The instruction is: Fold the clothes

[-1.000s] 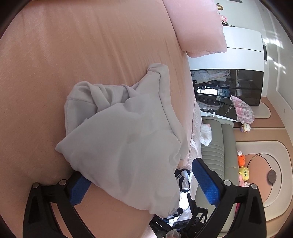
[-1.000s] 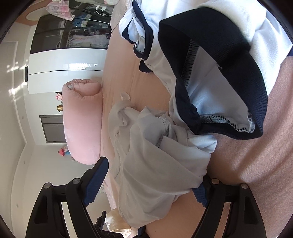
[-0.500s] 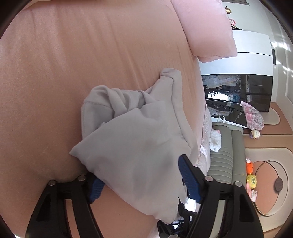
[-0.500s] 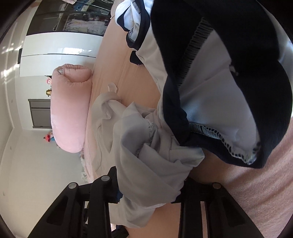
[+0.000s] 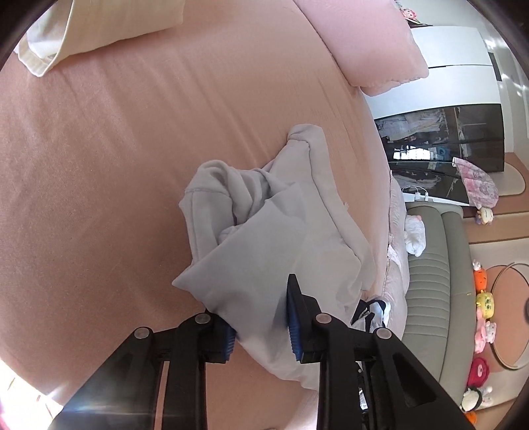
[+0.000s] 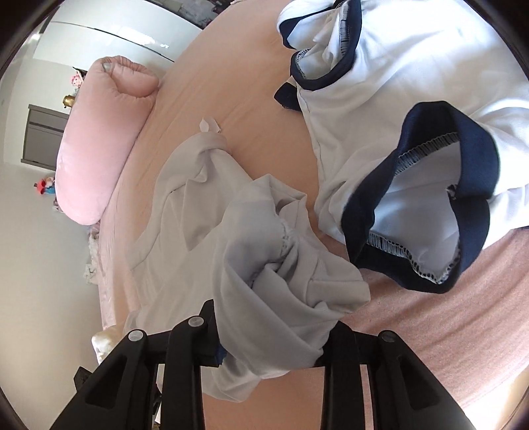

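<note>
A crumpled light grey garment [image 5: 264,238] lies on the pink bed [image 5: 115,165] near its right edge. In the left wrist view my left gripper [image 5: 261,327] has its blue pads pressed on the garment's near corner, which fills the narrow gap between them. From the other side, the right wrist view shows the same grey garment [image 6: 205,231] bunched between the fingers of my right gripper [image 6: 271,330], which is shut on it. A white garment with navy trim [image 6: 413,99] lies just beyond, touching the grey one.
A pink bolster pillow [image 5: 370,43] lies at the head of the bed, and a folded cream cloth [image 5: 92,26] sits at the far left. Off the bed's edge are a grey-green sofa [image 5: 433,281], soft toys and a dark-fronted wardrobe [image 5: 443,139].
Both grippers went from wide open to closed on the grey garment. The left moved in over its corner; the right has turned, raising the bunched cloth.
</note>
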Demonstrator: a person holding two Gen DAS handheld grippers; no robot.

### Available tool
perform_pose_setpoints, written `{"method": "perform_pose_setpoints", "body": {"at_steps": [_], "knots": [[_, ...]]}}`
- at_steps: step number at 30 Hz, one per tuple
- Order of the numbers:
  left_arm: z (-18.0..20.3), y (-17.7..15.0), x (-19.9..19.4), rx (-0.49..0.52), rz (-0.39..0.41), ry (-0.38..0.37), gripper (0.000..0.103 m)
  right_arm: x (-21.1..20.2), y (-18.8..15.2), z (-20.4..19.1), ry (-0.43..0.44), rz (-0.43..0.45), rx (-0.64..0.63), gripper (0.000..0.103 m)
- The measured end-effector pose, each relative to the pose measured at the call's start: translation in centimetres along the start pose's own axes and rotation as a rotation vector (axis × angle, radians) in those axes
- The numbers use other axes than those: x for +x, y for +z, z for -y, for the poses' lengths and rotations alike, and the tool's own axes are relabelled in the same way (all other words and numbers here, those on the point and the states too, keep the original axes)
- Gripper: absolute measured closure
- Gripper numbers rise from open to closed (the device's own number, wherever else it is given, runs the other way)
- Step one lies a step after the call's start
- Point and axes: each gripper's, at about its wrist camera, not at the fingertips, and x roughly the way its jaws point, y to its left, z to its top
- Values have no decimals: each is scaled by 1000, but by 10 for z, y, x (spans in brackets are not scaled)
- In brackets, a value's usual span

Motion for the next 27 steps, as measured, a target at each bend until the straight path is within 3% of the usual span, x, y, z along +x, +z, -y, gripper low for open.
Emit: {"method": "perform_pose_setpoints", "body": {"at_steps": [7,27], "knots": [[0,-15,-24,85,-11,-2,80,-17,-16,-11,-62,-27,-82,74],[-30,-42,-44,65,-84,0,80,-35,-62,5,-97,-80,-120,74]]}}
